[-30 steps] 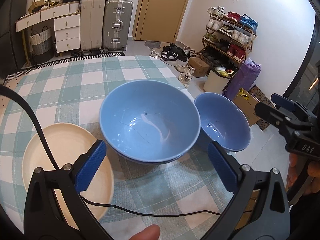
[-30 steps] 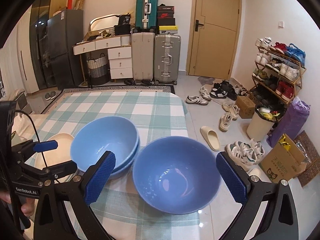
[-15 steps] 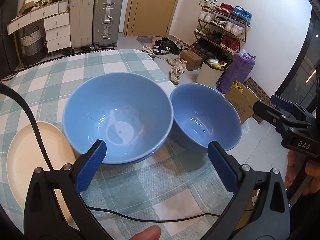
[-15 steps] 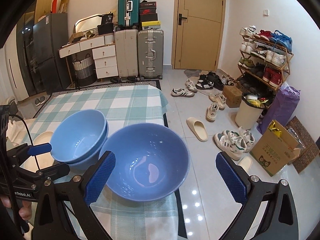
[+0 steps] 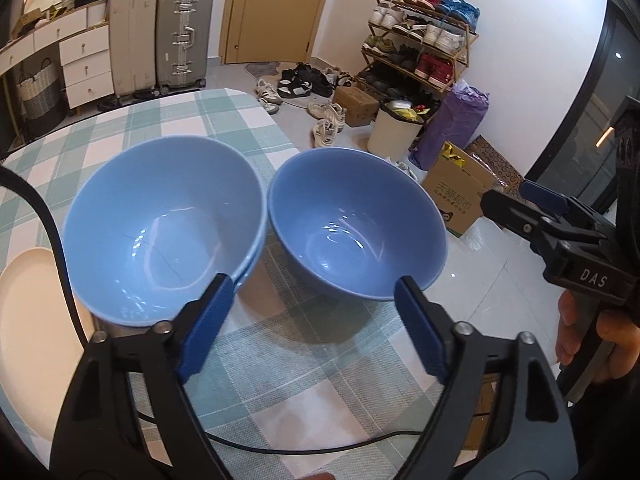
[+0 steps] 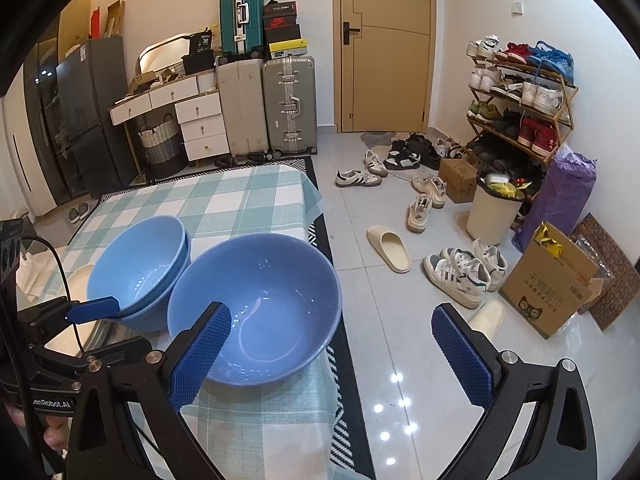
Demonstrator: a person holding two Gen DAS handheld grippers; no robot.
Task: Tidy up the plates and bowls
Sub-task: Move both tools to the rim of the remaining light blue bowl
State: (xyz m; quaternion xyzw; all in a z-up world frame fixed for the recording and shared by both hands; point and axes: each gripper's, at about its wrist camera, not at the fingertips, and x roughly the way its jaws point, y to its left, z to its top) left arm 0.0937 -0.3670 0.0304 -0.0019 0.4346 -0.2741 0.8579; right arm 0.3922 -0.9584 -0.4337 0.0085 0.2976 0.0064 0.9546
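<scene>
A: Where did the single bowl sit against the left gripper?

B: Just beyond the fingers, its near rim between the two tips. The fingers were closing with nothing clamped; they had not met the bowl. It stood at the counter edge, touching the stack on its left.

A: And the right gripper?

B: Spread wide and empty. Its left finger overlapped the single bowl's near rim in that view; whether it touched I could not tell. The other finger hung over the floor.

A: The count?

B: Three blue bowls: one alone, two nested in the stack. One cream plate lay left of the stack, partly under it.
</scene>
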